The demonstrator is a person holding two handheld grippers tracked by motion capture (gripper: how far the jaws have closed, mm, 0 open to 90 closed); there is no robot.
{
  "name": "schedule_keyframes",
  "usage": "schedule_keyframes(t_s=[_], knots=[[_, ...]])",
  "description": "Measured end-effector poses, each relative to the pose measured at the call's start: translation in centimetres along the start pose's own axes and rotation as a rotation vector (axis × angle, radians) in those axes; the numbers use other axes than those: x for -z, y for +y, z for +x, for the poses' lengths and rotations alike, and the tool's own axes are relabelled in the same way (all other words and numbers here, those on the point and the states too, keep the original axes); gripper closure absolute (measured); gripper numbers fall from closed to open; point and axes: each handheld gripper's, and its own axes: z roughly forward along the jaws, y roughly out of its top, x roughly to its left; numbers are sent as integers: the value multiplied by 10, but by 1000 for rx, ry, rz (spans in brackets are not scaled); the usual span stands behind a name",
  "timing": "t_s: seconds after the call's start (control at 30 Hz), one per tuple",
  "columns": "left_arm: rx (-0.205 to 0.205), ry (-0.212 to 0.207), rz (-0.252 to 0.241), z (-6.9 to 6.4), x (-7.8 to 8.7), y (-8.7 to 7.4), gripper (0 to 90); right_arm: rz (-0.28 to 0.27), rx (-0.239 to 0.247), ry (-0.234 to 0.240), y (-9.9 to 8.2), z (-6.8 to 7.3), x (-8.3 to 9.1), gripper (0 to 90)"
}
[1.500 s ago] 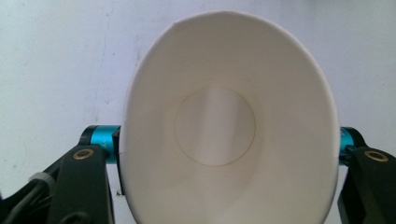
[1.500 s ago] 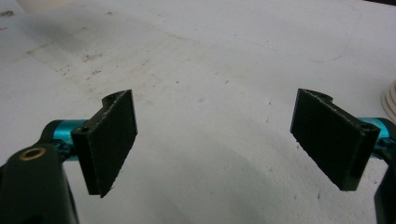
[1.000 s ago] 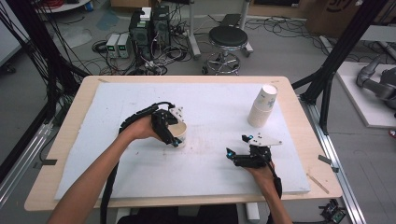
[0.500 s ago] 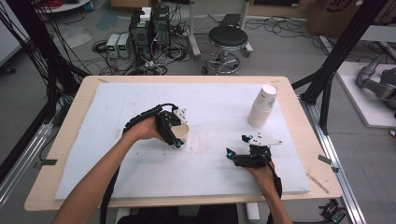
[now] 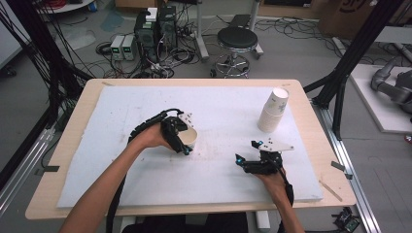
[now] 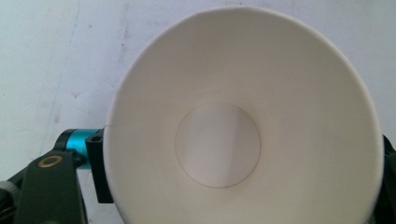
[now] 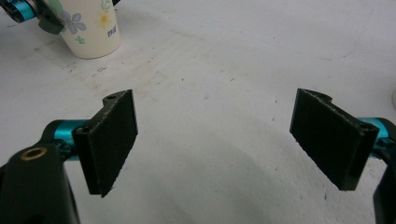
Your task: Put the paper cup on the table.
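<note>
1. Paper cup (image 5: 190, 139): stands upright on the white bench (image 5: 116, 160) cover, well apart from the cup stack (image 5: 273, 110), on the stack's near-left side.
2. Left gripper (image 5: 183, 138): its jaws have just been opening around the paper cup, which sits between them; in the left gripper view the cup's mouth (image 6: 243, 126) faces the camera and one black pad (image 6: 97, 170) stands just beside the cup wall, so the grip appears to be letting go.
3. Step in hand, as judged: setting the single cup down, away from the cup stack.
4. Next move, as judged: spread the jaws clear of the wall, then draw the left gripper straight back so the light cup is not tipped.
5. Right gripper (image 5: 252, 162): rests on the bench nearer the person than the cup stack, jaws spread wide, nothing between the pads (image 7: 112, 140).
</note>
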Motion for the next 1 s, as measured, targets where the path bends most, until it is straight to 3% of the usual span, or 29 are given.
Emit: schedule_keyframes(t_s=[0.4,0.63,1.0], knots=[[-17,-21,31,-5,-2,-1,199,1,-5,7,0,0,0,152],[10,-4,-19,-7,6,-16,199,2,0,11,0,-1,0,152],[60,9,-40,-6,16,-30,196,0,0,9,0,-1,0,152]])
